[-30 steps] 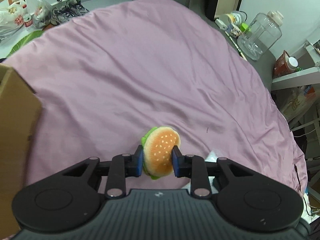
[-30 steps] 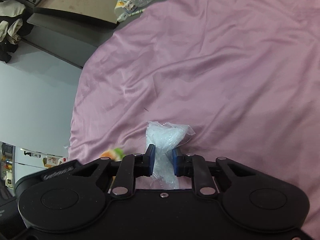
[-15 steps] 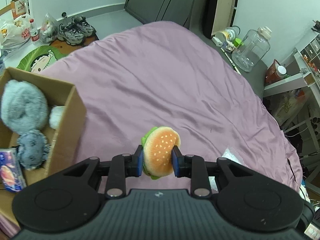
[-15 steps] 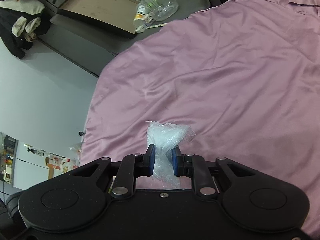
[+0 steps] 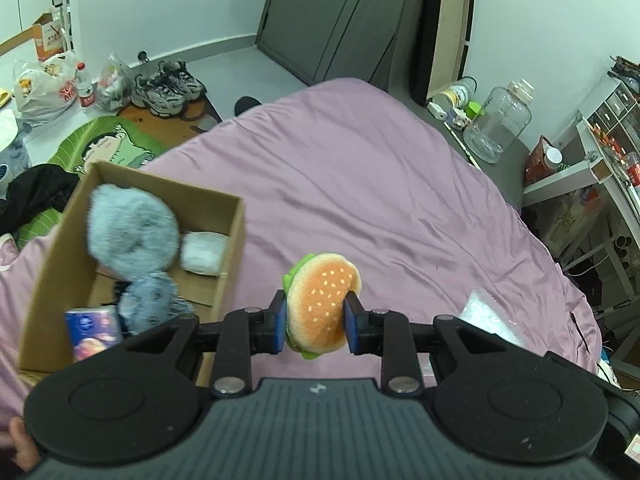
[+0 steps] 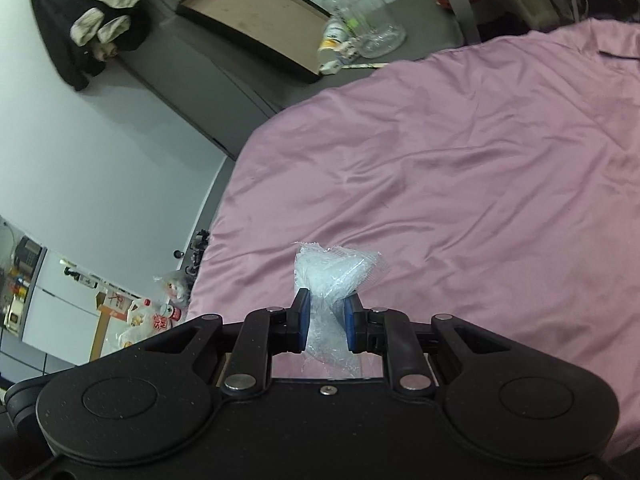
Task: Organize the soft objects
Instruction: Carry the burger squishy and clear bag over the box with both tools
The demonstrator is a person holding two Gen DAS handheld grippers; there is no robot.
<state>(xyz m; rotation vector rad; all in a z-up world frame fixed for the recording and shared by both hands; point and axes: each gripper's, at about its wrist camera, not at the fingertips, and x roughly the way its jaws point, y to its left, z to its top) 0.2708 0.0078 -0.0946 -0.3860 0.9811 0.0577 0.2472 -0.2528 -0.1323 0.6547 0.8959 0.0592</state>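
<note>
We have 2 soft things in hand at once. Our left gripper (image 5: pixel 314 322) is nearly closed, its blue pads squeezing a plush burger (image 5: pixel 320 304) from both sides across the bun, so the toy stands on edge between the jaws with its green lettuce trim poking out at top and bottom. It hangs in the air above the purple bedspread (image 5: pixel 380 184), just to the right of the cardboard box (image 5: pixel 60 248).

Our right gripper (image 6: pixel 326 322) is clamped as tight as it goes on a clear plastic bag (image 6: pixel 328 276) of white filling, pinched low so the crumpled top fans out above the pads. It too is held above the bedspread, and from the left wrist view it shows near the burger on the right.

The box already holds a big grey fluffy toy (image 5: pixel 132 232), a smaller grey one (image 5: pixel 150 300), a white packet (image 5: pixel 202 254) and a blue tissue pack (image 5: pixel 94 330).

We judge the burger very light and springy: it gives under the pads, so a grip across its thick middle holds well, and it can be dropped without harm. The bag is lighter still but slick and thin. It could slide or tear if pulled, so a pinch on a gathered bunch of film, as here, seems the safest hold. The open space in the box lies along its near right side, by the white packet.
</note>
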